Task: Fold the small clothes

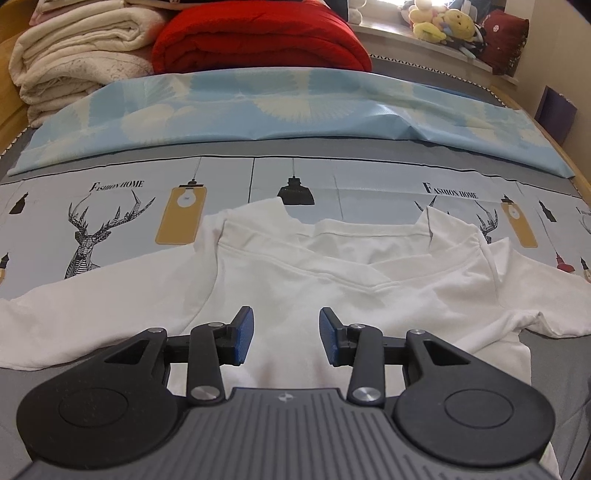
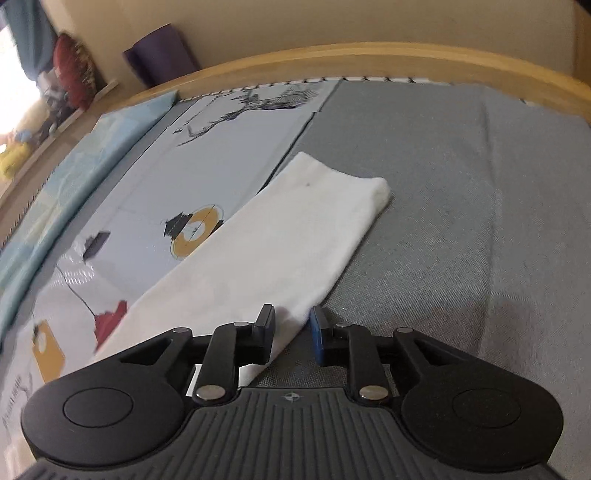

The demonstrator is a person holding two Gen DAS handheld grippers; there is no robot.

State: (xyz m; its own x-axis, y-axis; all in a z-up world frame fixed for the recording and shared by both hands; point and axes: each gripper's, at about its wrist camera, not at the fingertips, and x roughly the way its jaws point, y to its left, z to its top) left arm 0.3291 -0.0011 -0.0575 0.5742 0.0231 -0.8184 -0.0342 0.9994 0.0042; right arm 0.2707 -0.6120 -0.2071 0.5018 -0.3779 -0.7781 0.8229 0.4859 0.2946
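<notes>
A white shirt [image 1: 332, 273] lies spread on the bed, collar toward the far side and sleeves out to both sides. My left gripper [image 1: 286, 328] hovers open over the shirt's body, with nothing between its blue pads [image 1: 243, 332]. In the right wrist view one long white sleeve [image 2: 295, 240] stretches away across the printed sheet and the grey cover. My right gripper [image 2: 291, 323] has its jaws nearly together on the sleeve's near edge, and the cloth fills the narrow gap between them.
Folded white blankets [image 1: 74, 48] and a red quilt [image 1: 258, 40] are stacked at the far end, behind a light blue sheet [image 1: 258, 110]. Plush toys [image 1: 439, 22] line a sill. A wooden bed rail [image 2: 369, 59] borders the grey cover [image 2: 461, 203].
</notes>
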